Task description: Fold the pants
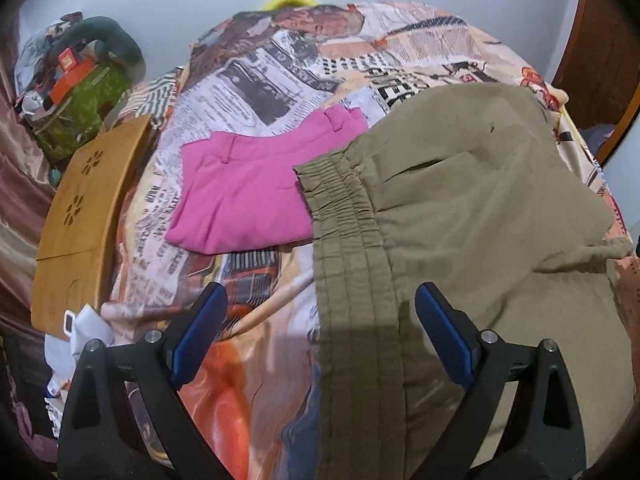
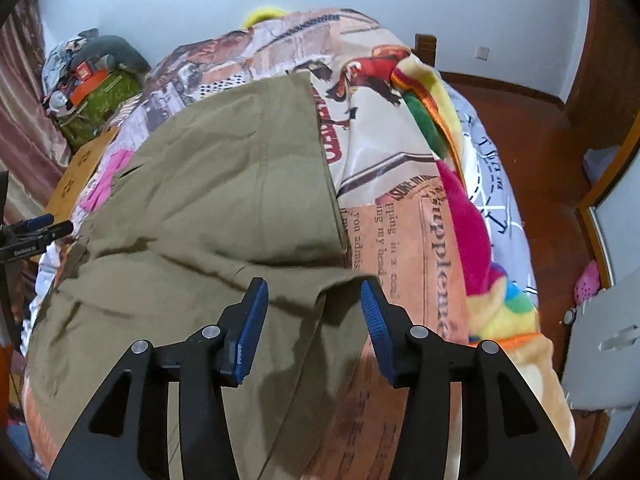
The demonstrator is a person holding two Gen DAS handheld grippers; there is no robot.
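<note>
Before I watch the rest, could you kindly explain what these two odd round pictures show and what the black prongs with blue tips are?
Each picture comes from a wide-angle camera mounted on a hand-held gripper, looking forward along its two fingers. A person carries one gripper in each hand.

The first is the left gripper, the second the right gripper. Both are open and hold nothing.

Below them is a bed with a newspaper-print cover. On it lie the olive pants with an elastic waistband, and beside them folded pink pants. The right gripper hangs above an edge of the olive pants; its fingers do not press the cloth.
</note>
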